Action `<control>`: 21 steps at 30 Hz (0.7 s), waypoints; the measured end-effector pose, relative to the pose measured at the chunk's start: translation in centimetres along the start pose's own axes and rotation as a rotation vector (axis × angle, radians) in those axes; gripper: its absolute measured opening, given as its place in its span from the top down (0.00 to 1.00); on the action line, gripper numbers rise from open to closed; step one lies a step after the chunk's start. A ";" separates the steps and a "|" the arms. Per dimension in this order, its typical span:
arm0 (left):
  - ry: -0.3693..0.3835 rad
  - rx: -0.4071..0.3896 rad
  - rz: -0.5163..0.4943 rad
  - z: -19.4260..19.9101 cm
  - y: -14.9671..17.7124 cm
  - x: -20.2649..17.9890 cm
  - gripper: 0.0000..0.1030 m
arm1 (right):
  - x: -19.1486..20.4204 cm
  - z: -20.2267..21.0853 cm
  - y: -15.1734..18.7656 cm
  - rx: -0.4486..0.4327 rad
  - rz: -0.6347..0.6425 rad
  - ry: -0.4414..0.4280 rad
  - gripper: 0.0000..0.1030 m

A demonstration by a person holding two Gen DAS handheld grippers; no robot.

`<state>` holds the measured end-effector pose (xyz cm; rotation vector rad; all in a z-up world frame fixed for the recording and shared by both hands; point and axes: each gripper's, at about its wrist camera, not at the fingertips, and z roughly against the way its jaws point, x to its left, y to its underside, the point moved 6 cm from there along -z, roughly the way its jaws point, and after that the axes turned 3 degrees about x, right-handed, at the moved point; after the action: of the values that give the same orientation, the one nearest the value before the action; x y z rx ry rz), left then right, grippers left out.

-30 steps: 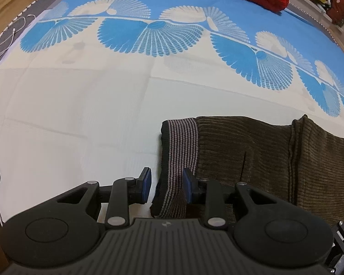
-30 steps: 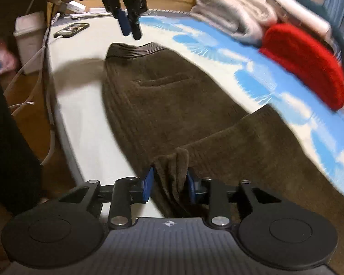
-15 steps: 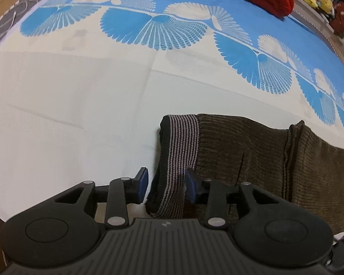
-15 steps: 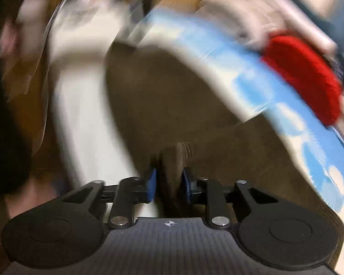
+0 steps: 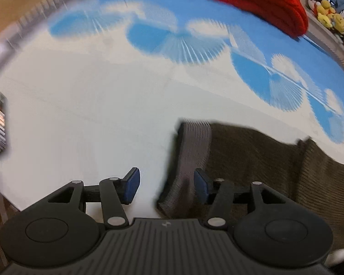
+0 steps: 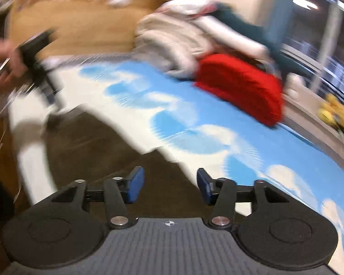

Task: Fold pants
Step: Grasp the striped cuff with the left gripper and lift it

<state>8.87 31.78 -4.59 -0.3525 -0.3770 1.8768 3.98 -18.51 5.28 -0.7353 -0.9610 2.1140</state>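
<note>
Brown corduroy pants (image 5: 252, 158) lie folded on the blue-and-white sheet (image 5: 103, 105), grey striped waistband (image 5: 192, 151) at their left end. My left gripper (image 5: 166, 186) is open, its right pad beside the waistband's near corner, holding nothing. In the right wrist view the pants (image 6: 91, 146) spread flat below my open, empty right gripper (image 6: 169, 185). The left gripper (image 6: 34, 55) shows there at far left, blurred, in a hand.
A red knit garment (image 5: 259, 2) lies at the sheet's far side, also in the right wrist view (image 6: 240, 87). Pale folded clothes (image 6: 183, 41) are piled behind it. Yellow plush toys (image 5: 330, 16) sit on a shelf at right. The bed's near edge runs at left.
Both grippers have opened and let go of the pants. The right gripper has lifted and swung away over the sheet. The left has pulled back a little; both views are motion-blurred.
</note>
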 end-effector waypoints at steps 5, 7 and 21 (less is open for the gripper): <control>0.085 -0.127 0.011 3.2 1.4 -1.4 0.35 | -8.6 1.3 3.9 -0.027 -0.378 0.139 0.38; 0.151 -0.125 0.061 3.0 2.6 -1.4 0.26 | -10.8 0.3 6.7 0.037 -0.556 0.166 0.41; 0.215 0.201 0.425 -6.9 6.6 1.2 0.19 | -13.8 -0.9 8.7 0.045 -0.731 0.179 0.44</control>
<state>5.74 31.45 -13.66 -0.5222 0.0403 2.2400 9.83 -33.04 0.71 -0.4428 -0.9016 1.4021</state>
